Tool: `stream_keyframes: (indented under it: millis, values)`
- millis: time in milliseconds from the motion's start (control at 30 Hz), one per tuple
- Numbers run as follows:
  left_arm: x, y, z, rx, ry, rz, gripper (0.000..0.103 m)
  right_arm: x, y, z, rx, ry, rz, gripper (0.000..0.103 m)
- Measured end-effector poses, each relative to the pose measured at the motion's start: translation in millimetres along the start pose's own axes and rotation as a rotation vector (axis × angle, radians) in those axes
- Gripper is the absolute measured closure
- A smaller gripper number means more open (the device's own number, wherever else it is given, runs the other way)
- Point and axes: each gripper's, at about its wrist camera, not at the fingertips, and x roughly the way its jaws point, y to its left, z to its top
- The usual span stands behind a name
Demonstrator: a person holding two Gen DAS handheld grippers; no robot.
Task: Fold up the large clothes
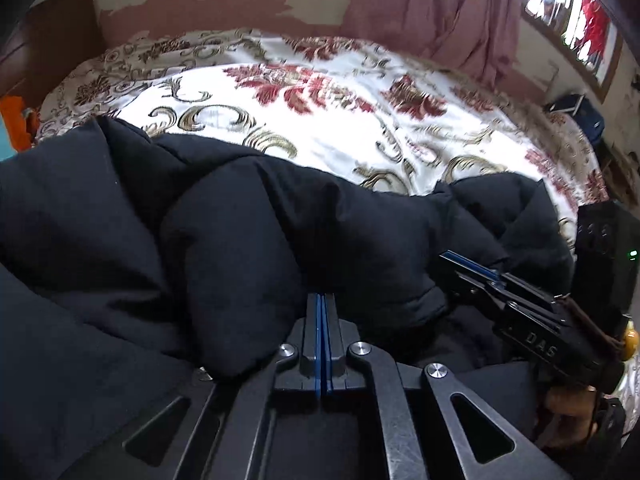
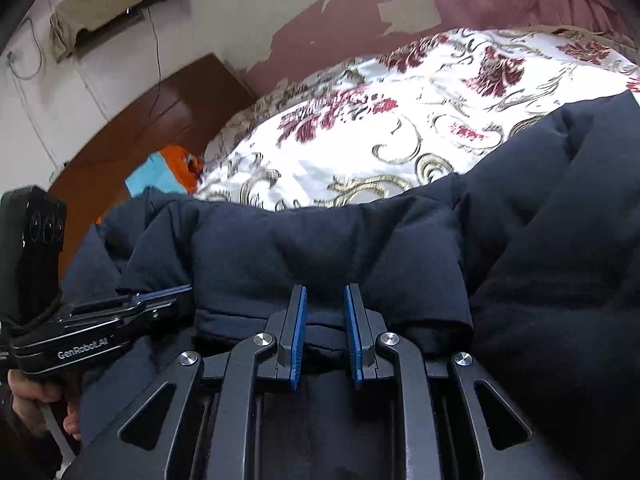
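A big dark navy padded jacket [image 1: 240, 220] lies bunched along the near side of the bed. My left gripper [image 1: 322, 299] hovers low over its folds. The blue pads meet and no cloth shows between them. In the right wrist view the left gripper [image 2: 185, 291] sits at the jacket's [image 2: 320, 240] left edge, held by a hand [image 2: 28, 404]. My right gripper [image 2: 325, 294] has a thick fold of the jacket's hem between its blue pads, which press on it. The left wrist view shows the right gripper [image 1: 454, 259] at the jacket's right end.
A white bedspread [image 1: 340, 120] with red and gold flowers covers the bed beyond the jacket. A brown wooden headboard [image 2: 160, 120] and orange and blue cloth [image 2: 168, 168] lie at the left. A pink curtain [image 1: 440, 12], a window [image 1: 576, 20] and a dark bag [image 1: 580, 112] are at the far right.
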Motion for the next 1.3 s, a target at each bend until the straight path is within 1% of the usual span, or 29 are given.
stream_keyframes:
  millis: [100,200,533,567,633,700,733,767,800,833,900,1000,1100,1233,1300]
  values:
    - [8.5,-7.9,0.1,0.034,0.017,0.072,0.099,8.0,-1.9,2.5,-0.006,0.031,0.003,0.086]
    - [12.6,-12.0,0.4,0.050,0.023,0.113,0.099,13.2,-4.5,3.6,-0.003,0.036,0.006,0.087]
    - [19.8,-10.8,-0.7,0.046,0.005,0.126,0.099,25.9,-0.6,3.0,-0.026,0.059,-0.032,0.088]
    - [20.0,-10.9,-0.8,0.048,0.001,0.127,0.099,24.9,-0.6,2.8,-0.025,0.055,-0.030,0.088]
    - [18.4,-11.4,-2.8,0.052,-0.016,0.127,0.099,19.6,-4.3,1.5,0.000,0.032,0.005,0.087]
    - [14.1,-10.3,-5.9,0.051,-0.050,0.111,0.099,12.8,-10.2,-0.3,0.034,0.005,0.048,0.086]
    - [10.1,-8.7,-7.9,0.047,-0.073,0.090,0.099,7.8,-13.1,-2.0,0.053,-0.012,0.072,0.084]
    - [5.6,-5.6,-10.5,0.037,-0.097,0.060,0.099,3.8,-14.0,-3.7,0.065,-0.024,0.093,0.079]
    - [2.4,-1.8,-12.8,0.018,-0.113,0.031,0.099,-0.1,-13.6,-5.6,0.074,-0.035,0.115,0.070]
    - [-0.2,1.9,-14.9,-0.001,-0.126,0.001,0.099,-4.9,-12.8,-7.8,0.080,-0.047,0.135,0.066]
    - [-5.9,8.4,-19.7,-0.030,-0.157,-0.057,0.099,-12.8,-10.1,-12.0,0.081,-0.069,0.148,0.054]
    - [-12.9,11.1,-25.5,-0.037,-0.202,-0.106,0.099,-27.2,-4.8,-18.2,0.075,-0.114,0.104,0.048]
    - [-20.4,14.7,-30.4,-0.050,-0.238,-0.150,0.099,-49.0,-2.9,-23.6,0.096,-0.163,0.038,0.047]
    - [-32.9,27.6,-38.6,-0.115,-0.287,-0.205,0.098,-75.6,-7.3,-28.5,0.108,-0.185,-0.017,0.047]
    - [-40.6,31.4,-44.1,-0.141,-0.313,-0.228,0.091,-84.2,-2.7,-32.0,0.085,-0.174,-0.042,0.044]
